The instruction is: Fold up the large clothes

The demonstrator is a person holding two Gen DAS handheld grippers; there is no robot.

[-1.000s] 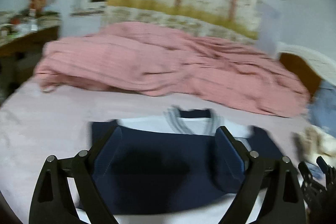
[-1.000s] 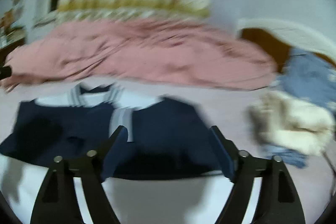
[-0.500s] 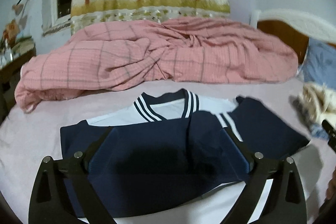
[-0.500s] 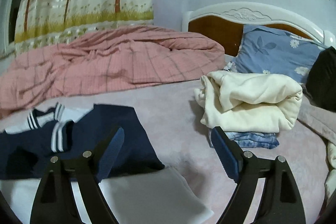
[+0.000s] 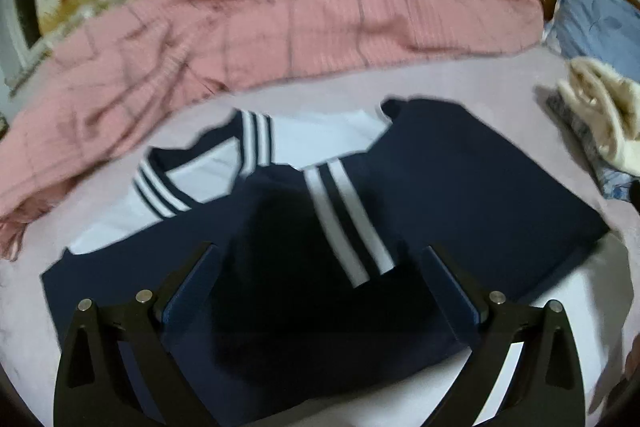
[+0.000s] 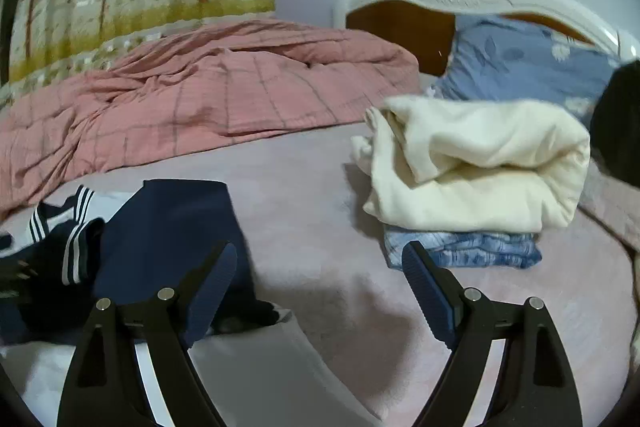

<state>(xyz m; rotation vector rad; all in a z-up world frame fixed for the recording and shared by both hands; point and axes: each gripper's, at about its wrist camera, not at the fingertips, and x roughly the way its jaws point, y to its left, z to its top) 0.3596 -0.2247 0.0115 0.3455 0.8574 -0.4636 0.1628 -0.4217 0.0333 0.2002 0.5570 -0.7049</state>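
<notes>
A navy and white sailor-collar top [image 5: 460,187] lies partly folded on the bed [image 6: 312,187], in front of a rumpled pink quilt [image 5: 280,19]. The left gripper [image 5: 320,267] hovers over it, fingers spread and empty. The right gripper [image 6: 320,279] stands at the top's edge, fingers spread too, near a folded cream garment [image 6: 480,167].

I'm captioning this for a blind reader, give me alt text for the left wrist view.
A navy and white sailor-style top lies partly folded on a pale pink bed, with the left gripper above it, jaws open and empty. Behind lies a rumpled pink blanket.
</notes>
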